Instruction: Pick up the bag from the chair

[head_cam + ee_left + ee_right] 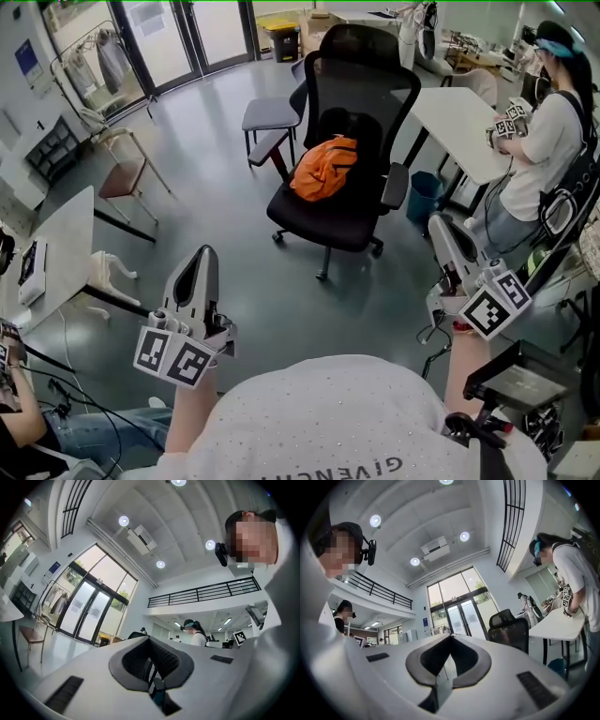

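Observation:
An orange bag [324, 168] lies on the seat of a black office chair [349, 202] in the middle of the head view. Both grippers are held low and near me, well short of the chair and pointing towards it. My left gripper [204, 253] is at the lower left, its jaws closed together with nothing between them [149, 639]. At the lower right, my right gripper [437, 222] is also shut and empty [451, 636]. The right gripper view shows the chair's back [508, 630] but not the bag.
A white table [459, 122] stands right of the chair, with a person [548, 141] standing at it. A blue bin [424, 194] sits under it. A grey stool [270, 114] is behind the chair, a wooden chair [122, 173] to the left, and a white desk [56, 244] at the far left.

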Available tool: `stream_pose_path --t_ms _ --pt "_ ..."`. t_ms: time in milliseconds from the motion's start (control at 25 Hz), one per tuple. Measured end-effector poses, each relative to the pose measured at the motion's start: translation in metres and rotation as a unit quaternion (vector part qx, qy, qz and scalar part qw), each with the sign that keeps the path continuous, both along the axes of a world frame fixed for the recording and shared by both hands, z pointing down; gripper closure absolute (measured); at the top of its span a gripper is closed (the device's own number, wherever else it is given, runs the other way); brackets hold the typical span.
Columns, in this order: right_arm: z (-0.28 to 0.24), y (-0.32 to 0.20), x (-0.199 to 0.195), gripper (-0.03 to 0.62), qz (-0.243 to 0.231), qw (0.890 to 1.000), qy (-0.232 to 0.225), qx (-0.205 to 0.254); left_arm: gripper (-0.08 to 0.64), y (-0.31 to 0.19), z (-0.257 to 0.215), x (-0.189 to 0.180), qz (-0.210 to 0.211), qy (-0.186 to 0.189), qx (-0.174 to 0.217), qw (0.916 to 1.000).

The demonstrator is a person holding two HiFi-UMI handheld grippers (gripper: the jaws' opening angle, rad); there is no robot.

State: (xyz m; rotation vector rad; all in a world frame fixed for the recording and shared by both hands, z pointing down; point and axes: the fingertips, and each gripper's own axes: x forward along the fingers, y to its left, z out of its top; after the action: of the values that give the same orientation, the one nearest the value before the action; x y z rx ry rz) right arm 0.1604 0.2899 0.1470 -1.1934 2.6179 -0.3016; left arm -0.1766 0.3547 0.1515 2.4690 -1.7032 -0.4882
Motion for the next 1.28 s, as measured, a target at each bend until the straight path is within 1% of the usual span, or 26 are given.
stream_pose_path --t_ms 120,240,320,400,480,600,720,840,920,1040,1120,1200,1280 --pt "0.011 -0.012 -0.012 0.588 0.006 1.000 -0.003 -0.004 0.554 -0.017 0.003 -0.018 0.002 -0.001 0.005 1.0000" --pt "0.037 -0.029 -0.006 0.588 0.023 0.999 -0.011 -0.047 0.554 -0.040 0.023 -0.030 -0.005 -0.003 -0.017 0.9998" --pt "0.053 -0.035 0.004 0.588 0.041 0.996 -0.016 -0.077 0.554 -0.052 0.039 -0.031 0.004 0.001 -0.035 0.9994" --pt "0.062 -0.039 0.013 0.588 0.055 0.993 -0.016 -0.099 0.554 -0.061 0.047 -0.031 0.019 0.011 -0.040 0.9990" --pt "0.066 -0.049 0.018 0.588 0.062 0.991 -0.022 -0.113 0.554 -0.072 0.048 -0.034 0.021 0.017 -0.038 0.9989" --pt "0.072 -0.075 0.016 0.588 0.065 0.990 -0.034 -0.124 0.553 -0.094 0.049 -0.037 0.016 0.013 -0.036 0.9991" --pt "0.083 -0.108 0.002 0.588 0.055 0.990 -0.014 -0.126 0.554 -0.117 0.054 -0.045 0.005 0.008 -0.040 0.9992" --pt "0.091 -0.147 -0.012 0.588 0.049 0.990 0.005 -0.130 0.553 -0.145 0.058 -0.052 -0.011 -0.016 -0.046 0.9988" --pt "0.095 -0.173 -0.017 0.588 0.044 0.990 0.013 -0.134 0.554 -0.164 0.060 -0.056 -0.014 -0.023 -0.053 0.9983" --pt "0.102 -0.227 -0.019 0.588 0.041 0.988 0.017 -0.145 0.554 -0.211 0.065 -0.061 -0.021 -0.020 -0.070 0.9972" --pt "0.118 -0.292 -0.014 0.588 0.040 0.985 0.013 -0.164 0.553 -0.272 0.077 -0.058 -0.027 -0.020 -0.091 0.9953" --pt "0.144 -0.371 -0.005 0.588 0.039 0.981 0.011 -0.190 0.554 -0.348 0.097 -0.049 -0.031 -0.021 -0.118 0.9923" --pt "0.163 -0.429 0.001 0.588 0.037 0.978 0.017 -0.204 0.553 -0.404 0.112 -0.041 -0.031 -0.022 -0.136 0.9900"
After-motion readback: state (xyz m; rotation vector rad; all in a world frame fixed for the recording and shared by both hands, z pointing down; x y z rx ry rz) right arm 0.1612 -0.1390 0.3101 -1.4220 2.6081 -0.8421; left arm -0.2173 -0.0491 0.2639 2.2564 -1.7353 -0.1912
